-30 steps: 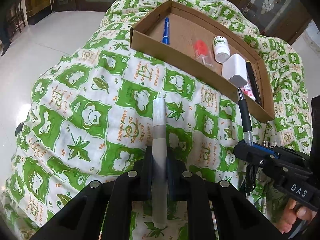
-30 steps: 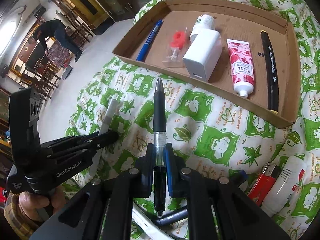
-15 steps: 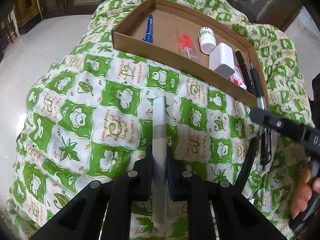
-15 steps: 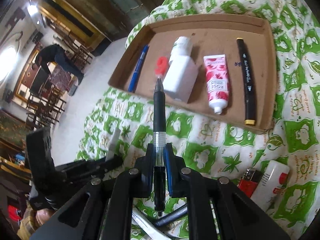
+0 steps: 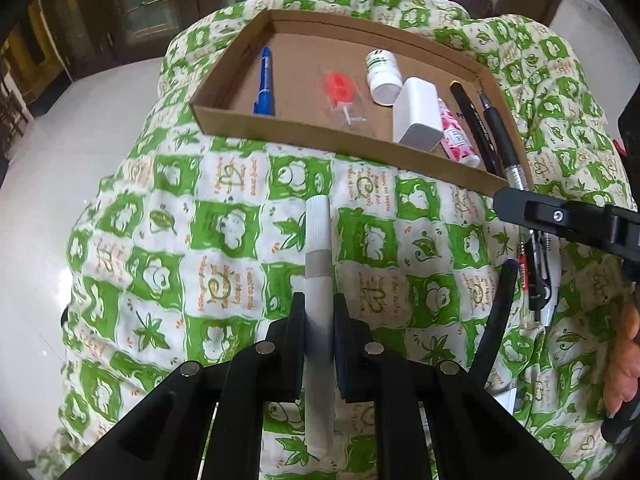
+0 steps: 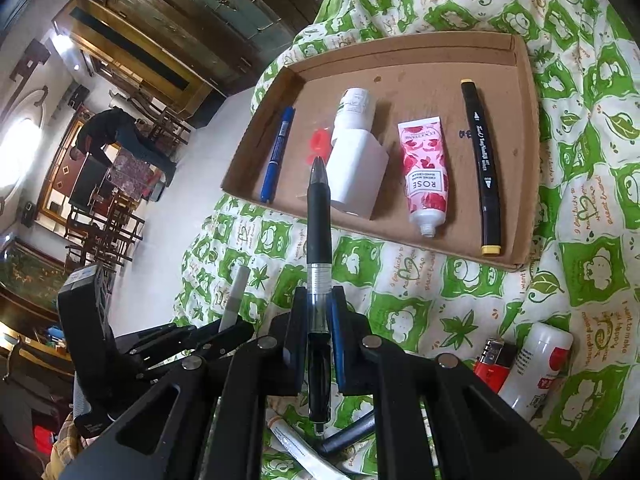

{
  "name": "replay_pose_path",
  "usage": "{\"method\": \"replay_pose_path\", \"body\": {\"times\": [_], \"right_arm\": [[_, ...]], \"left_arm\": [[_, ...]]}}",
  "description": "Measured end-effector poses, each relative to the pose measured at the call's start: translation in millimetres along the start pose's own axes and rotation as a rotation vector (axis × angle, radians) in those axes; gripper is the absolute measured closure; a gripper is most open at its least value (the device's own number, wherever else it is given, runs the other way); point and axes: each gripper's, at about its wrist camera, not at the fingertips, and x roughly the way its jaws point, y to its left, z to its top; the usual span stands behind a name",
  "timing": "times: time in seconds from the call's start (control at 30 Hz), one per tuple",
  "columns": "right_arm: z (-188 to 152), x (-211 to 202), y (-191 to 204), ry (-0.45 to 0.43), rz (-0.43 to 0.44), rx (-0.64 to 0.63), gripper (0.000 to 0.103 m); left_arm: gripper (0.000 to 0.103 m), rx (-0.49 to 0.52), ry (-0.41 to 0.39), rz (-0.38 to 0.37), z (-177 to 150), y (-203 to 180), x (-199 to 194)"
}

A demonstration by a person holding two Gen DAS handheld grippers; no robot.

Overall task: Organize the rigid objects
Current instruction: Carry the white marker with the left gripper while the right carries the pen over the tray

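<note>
My left gripper (image 5: 319, 310) is shut on a white and grey marker (image 5: 318, 248) that sticks out forward over the green patterned cloth (image 5: 224, 240). My right gripper (image 6: 316, 304) is shut on a black pen (image 6: 319, 220), whose tip points at the cardboard tray (image 6: 524, 152). The tray (image 5: 224, 116) holds a blue pen (image 5: 264, 80), a red item (image 5: 339, 87), a white bottle (image 5: 383, 72), a white block (image 5: 418, 114), a rose tube (image 6: 425, 172) and a black marker (image 6: 482, 160). In the left wrist view the right gripper's pen (image 5: 502, 136) hangs over the tray's right end.
A red lighter (image 6: 493, 362) and a white tube with red print (image 6: 534, 368) lie on the cloth to my right. More pens (image 5: 536, 276) lie in a heap nearby. A hand (image 5: 622, 356) grips the right tool. A person bends over a table far off (image 6: 108, 136).
Both grippers have risen and moved toward the tray, each rolling a little. The black pen's tip now reaches over the tray's near wall. Both grips are unchanged.
</note>
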Motion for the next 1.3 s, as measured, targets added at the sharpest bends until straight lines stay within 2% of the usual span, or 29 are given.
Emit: {"method": "replay_pose_path", "body": {"times": [0.23,0.4,0.73,1.0,1.3], "right_arm": [[4,-3,-5,-0.008,-0.003,0.016,0.093],[12,-16,-19,-0.044,-0.006,0.056,0.093],[32,-29,-42,-0.097,-0.022,0.120,0.093],[42,-25,-49,-0.095,-0.027,0.133,0.093],[83,-6,-62,-0.068,-0.085,0.122,0.093]], "left_arm": [[0.092,0.062,0.009,0.001,16,-12,-4],[0.092,0.070,0.001,-0.016,22,-3,-16],[0.092,0.106,-0.029,-0.029,76,9,-27],[0.092,0.049,0.003,-0.038,134,25,11],[0.092,0.031,0.030,-0.034,163,26,49]]}}
